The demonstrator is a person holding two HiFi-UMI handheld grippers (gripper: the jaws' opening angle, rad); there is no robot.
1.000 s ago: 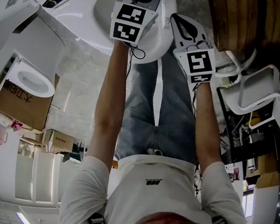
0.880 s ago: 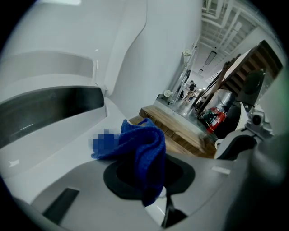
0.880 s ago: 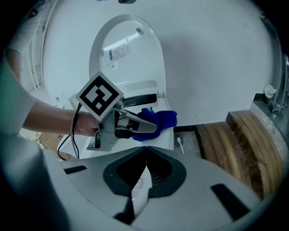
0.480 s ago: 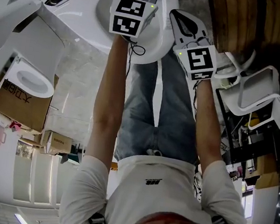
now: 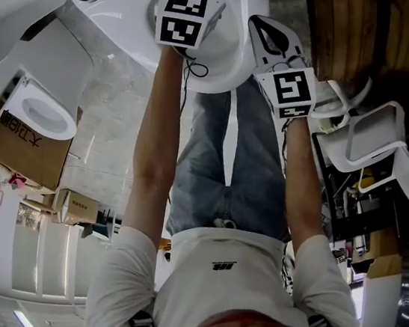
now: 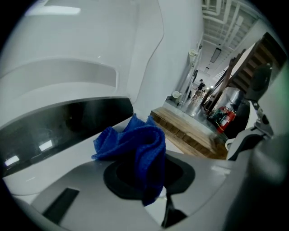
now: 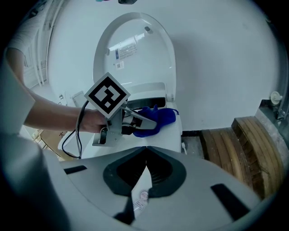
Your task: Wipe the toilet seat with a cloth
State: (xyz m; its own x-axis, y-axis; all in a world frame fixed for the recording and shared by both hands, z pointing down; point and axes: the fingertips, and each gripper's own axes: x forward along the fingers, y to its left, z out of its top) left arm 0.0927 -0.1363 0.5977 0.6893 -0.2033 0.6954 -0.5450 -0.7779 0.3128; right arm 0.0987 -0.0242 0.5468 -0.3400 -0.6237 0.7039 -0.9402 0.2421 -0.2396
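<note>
left tool grips blue cloth at the toilet, seat mostly hidden; right tool closed, empty

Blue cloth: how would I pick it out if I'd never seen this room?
Find the white toilet with its lid raised against the wall. At its back, just below the lid, the left hand-held gripper pinches a crumpled blue cloth. It is the only deep blue thing among the white and grey surfaces around it.
</note>
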